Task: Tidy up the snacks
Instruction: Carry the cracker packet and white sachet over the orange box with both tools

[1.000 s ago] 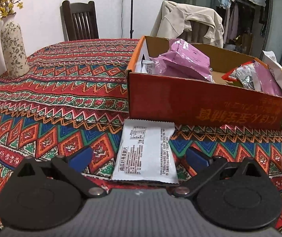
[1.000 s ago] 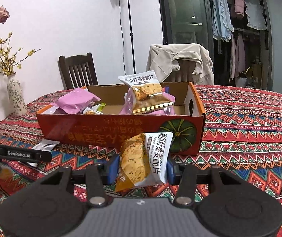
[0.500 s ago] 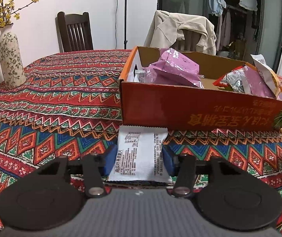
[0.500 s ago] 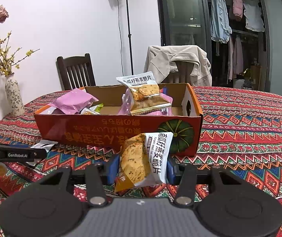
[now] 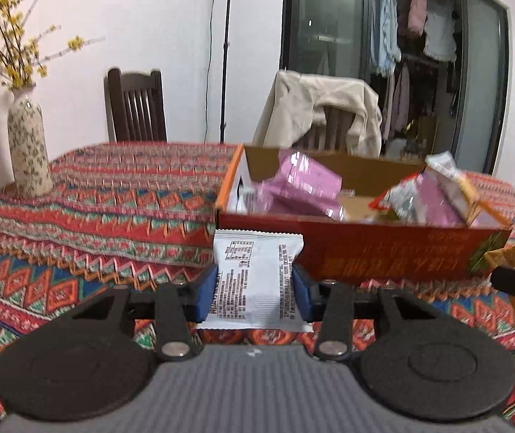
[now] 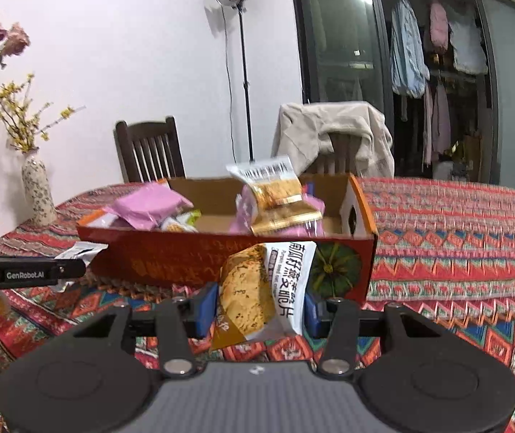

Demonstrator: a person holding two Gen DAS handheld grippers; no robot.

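Nearest the left wrist camera, the left gripper (image 5: pixel 255 290) is closing its blue pads onto a white printed snack packet (image 5: pixel 254 278). Beside it, the right gripper (image 6: pixel 261 305) clamps a white-and-gold oat crisp packet (image 6: pixel 264 288). Just beyond both sits an open red cardboard box (image 6: pixel 185 259) holding pink and gold snack packets, on a red patterned tablecloth (image 6: pixel 456 252).

We see the snack box (image 6: pixel 192 259) on the table (image 6: pixel 456 252), vase (image 6: pixel 37 195) to its left, chairs (image 6: pixel 149 151) behind.
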